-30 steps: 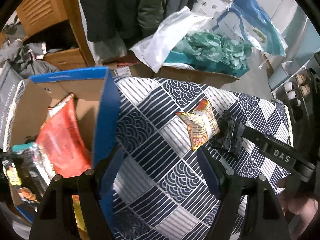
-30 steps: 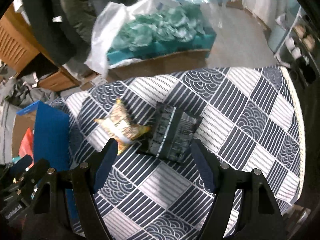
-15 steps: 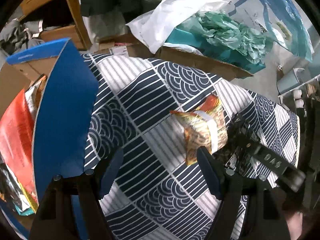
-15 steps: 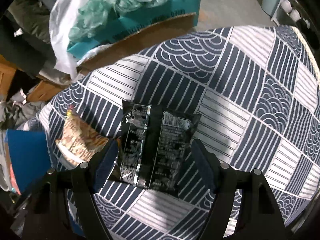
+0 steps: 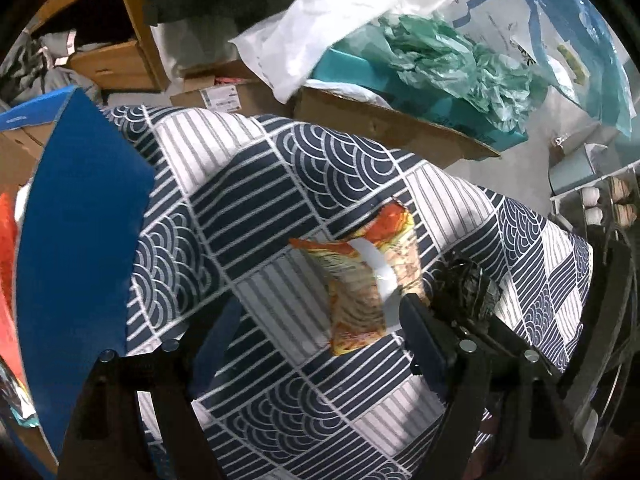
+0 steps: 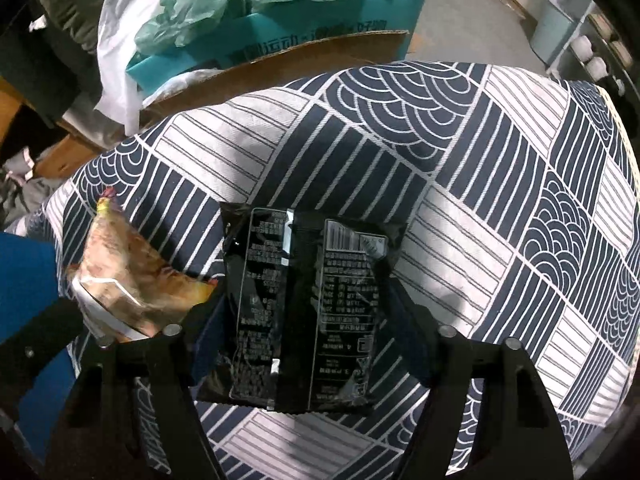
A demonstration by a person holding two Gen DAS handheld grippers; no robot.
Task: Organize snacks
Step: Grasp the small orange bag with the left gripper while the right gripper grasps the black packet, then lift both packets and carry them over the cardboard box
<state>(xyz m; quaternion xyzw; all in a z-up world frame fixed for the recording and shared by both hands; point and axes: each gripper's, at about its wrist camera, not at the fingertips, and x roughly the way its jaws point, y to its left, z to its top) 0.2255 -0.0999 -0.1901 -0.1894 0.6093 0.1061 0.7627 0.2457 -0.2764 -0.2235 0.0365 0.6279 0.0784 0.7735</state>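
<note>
An orange snack packet (image 5: 360, 280) lies on the patterned tablecloth (image 5: 280, 184). My left gripper (image 5: 316, 316) hangs just over its near end, jaws opening; the right fingertip (image 5: 412, 316) overlaps the packet's edge, and nothing is gripped. Beside it lies a black snack packet (image 5: 468, 288), label side up (image 6: 304, 308). My right gripper (image 6: 306, 312) points down astride that black packet. Its jaws are closing, with the pads at the packet's two long edges. The orange packet (image 6: 136, 276) shows to the left there. A blue-flapped cardboard box (image 5: 80, 240) at the table's left holds red packets (image 5: 6, 280).
Past the table's far edge a cardboard box of teal tissue (image 5: 440, 64) sits under a white plastic bag (image 5: 332, 20). Wooden furniture (image 5: 132, 20) stands at the back left. A shelf with cups (image 5: 592, 208) is at the right. The blue flap (image 6: 24, 272) is close to the orange packet.
My left gripper swung right from the box and sank toward the orange packet. My right gripper came down over the black packet, and its jaws narrowed around it.
</note>
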